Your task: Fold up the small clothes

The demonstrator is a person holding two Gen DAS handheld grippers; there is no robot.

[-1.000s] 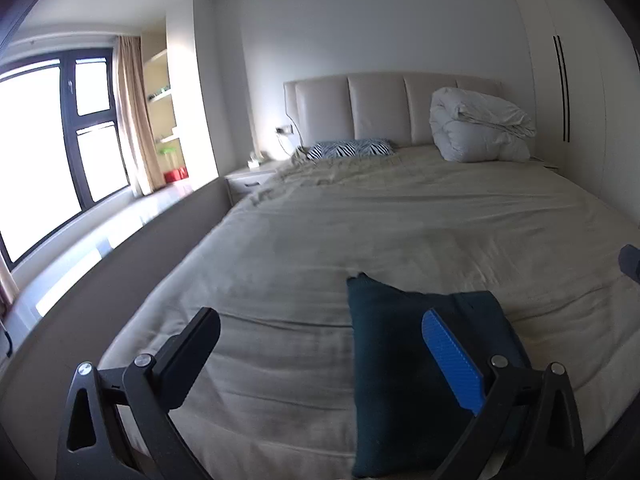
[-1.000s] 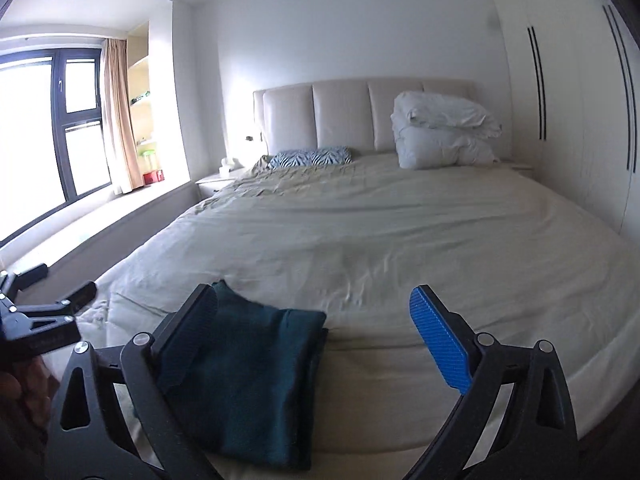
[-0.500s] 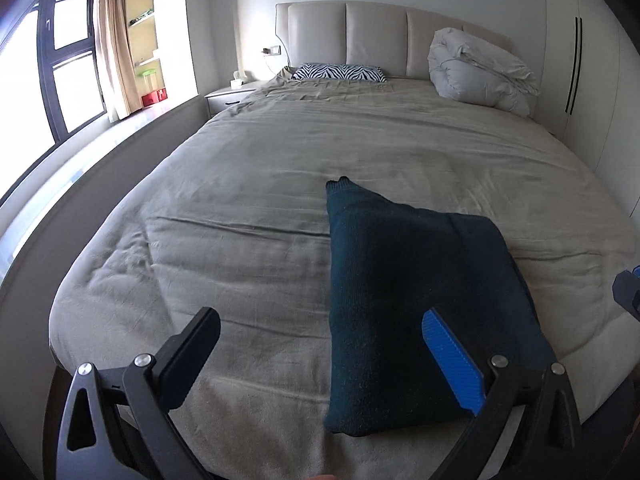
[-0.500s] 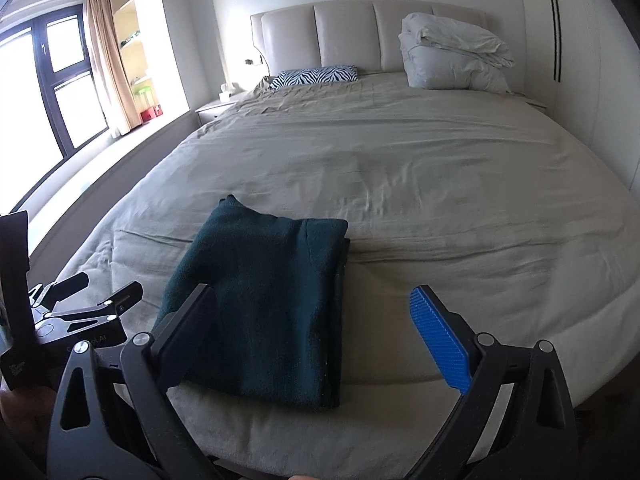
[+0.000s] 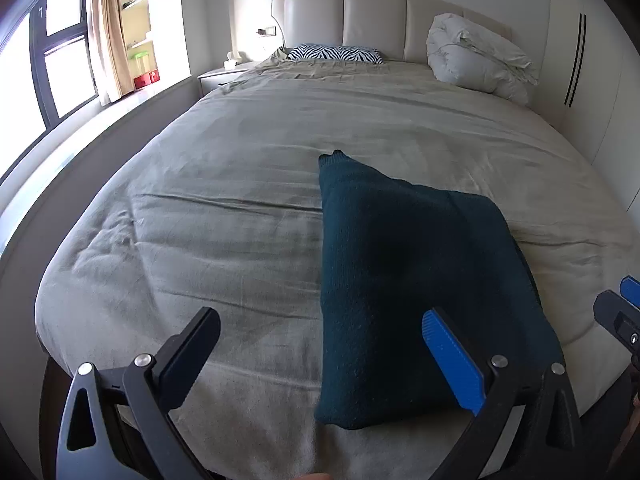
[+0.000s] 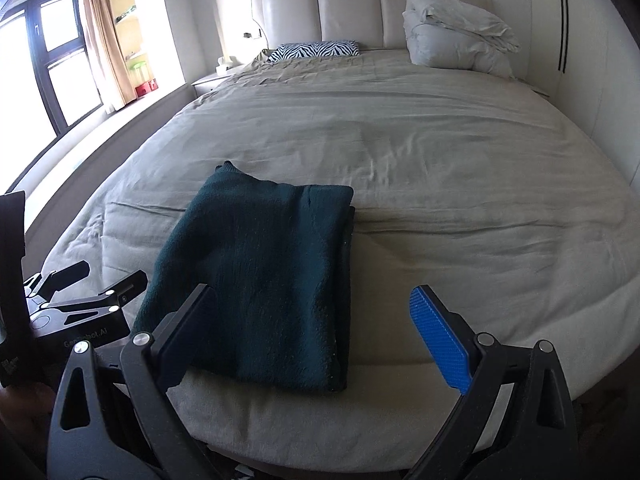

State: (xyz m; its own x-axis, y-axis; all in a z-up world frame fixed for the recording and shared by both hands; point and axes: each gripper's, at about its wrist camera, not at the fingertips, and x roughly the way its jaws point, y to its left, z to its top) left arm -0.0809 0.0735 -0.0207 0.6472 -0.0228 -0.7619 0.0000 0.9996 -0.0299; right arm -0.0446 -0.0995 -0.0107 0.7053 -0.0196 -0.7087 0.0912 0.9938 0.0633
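Note:
A dark teal knit garment (image 5: 416,280) lies folded into a rectangle on the beige bed (image 5: 240,184), near its foot edge. It also shows in the right wrist view (image 6: 264,272). My left gripper (image 5: 320,344) is open and empty, held above the bed's foot edge, its blue finger over the garment's near part. My right gripper (image 6: 312,328) is open and empty, above the garment's near edge. The left gripper (image 6: 84,284) shows at the left of the right wrist view; the right gripper's tip (image 5: 624,308) shows at the right edge of the left wrist view.
A zebra-print pillow (image 5: 336,54) and a bundled white duvet (image 5: 476,62) lie by the padded headboard (image 5: 376,16). A nightstand (image 5: 224,74) and a window ledge (image 5: 80,132) run along the left. A white wardrobe (image 5: 592,80) stands on the right.
Both grippers have risen and tilted down toward the bed, so the folded garment now shows more from above. The garment has not moved. Both grippers stay open.

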